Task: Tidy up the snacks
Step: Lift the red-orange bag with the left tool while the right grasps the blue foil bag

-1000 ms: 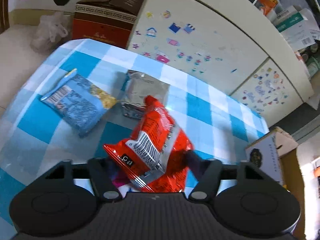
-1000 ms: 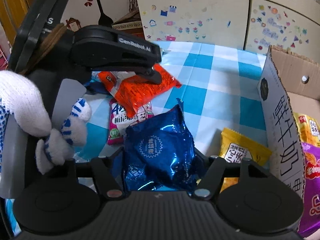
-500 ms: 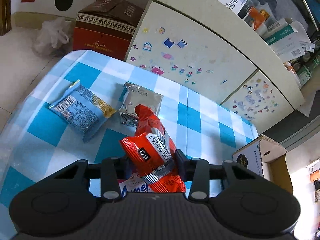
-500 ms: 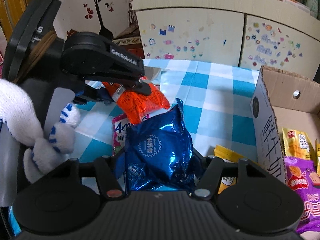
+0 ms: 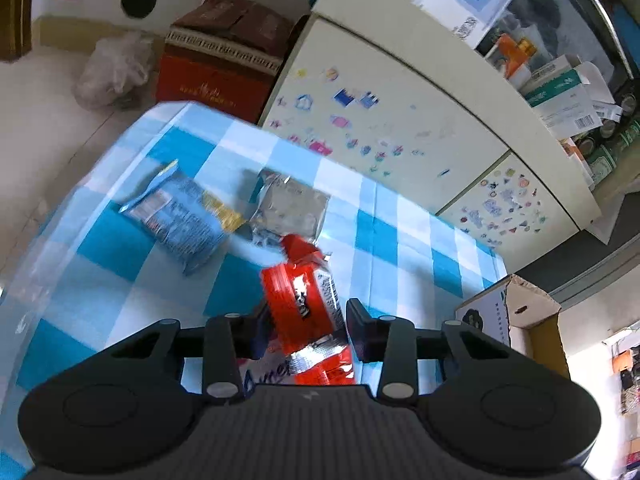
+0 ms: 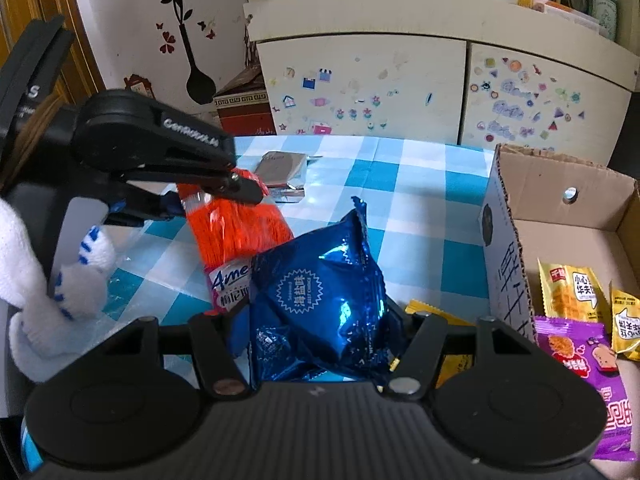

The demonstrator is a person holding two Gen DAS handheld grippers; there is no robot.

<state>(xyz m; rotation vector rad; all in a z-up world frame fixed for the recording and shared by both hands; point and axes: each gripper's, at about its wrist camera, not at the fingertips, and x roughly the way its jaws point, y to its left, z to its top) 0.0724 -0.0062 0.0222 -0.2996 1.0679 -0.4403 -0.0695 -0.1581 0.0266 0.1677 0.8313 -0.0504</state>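
My left gripper (image 5: 308,316) is shut on a red snack bag (image 5: 300,300) and holds it tilted above the blue-checked table (image 5: 120,280). From the right wrist view the left gripper (image 6: 240,192) pinches the red bag (image 6: 236,228) by its upper end, with a gloved hand behind it. My right gripper (image 6: 320,332) is shut on a shiny blue foil bag (image 6: 320,300), held up just left of the open cardboard box (image 6: 508,248). The box (image 5: 484,316) holds yellow packs (image 6: 568,288) and a purple pack (image 6: 588,364).
A pink packet (image 6: 230,284) lies on the table under the red bag. A yellow packet (image 6: 432,314) lies against the box wall. Farther back lie a light blue bag (image 5: 180,216) and a silver packet (image 5: 288,208). A stickered cabinet (image 6: 360,92) stands behind the table.
The left jaws closed on the red bag and lifted it off the table, and the bag now hangs narrower between the fingers. The right gripper keeps the blue bag, barely moved.
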